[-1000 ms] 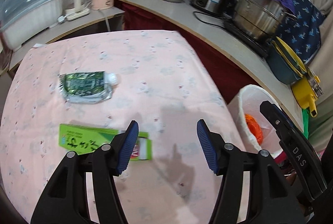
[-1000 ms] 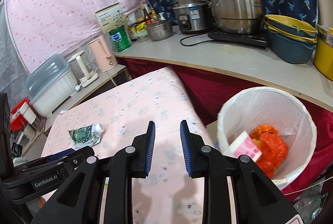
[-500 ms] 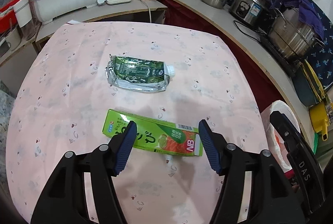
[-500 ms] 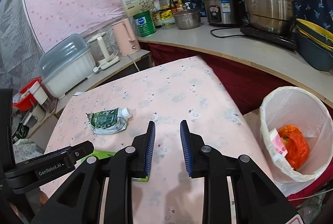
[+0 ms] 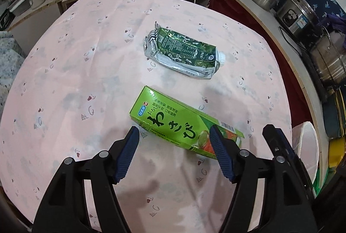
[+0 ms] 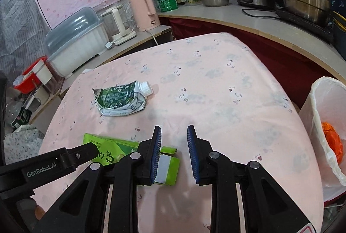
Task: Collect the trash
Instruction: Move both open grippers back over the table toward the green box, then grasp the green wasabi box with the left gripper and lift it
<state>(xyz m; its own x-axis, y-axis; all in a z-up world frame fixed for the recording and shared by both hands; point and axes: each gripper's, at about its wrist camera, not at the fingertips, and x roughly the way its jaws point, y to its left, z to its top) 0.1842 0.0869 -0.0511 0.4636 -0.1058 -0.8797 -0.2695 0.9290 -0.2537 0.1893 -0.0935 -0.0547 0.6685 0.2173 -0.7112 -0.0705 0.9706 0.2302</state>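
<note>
So I've got the left gripper (image 5: 173, 137) hanging right over the near end of the green wasabi box (image 5: 183, 122), jaws spread wide on either side of it and not gripping anything. The box is lying flat on the pink counter (image 5: 75, 81), and the squashed dark green carton (image 5: 183, 53) with the white cap sits just past it, not touching. My right gripper (image 6: 174, 137) is empty too, jaws a little apart above the counter next to the box's open flap, and the white-bagged trash bin (image 6: 324, 114) with something orange in it is off the counter's right edge.
</note>
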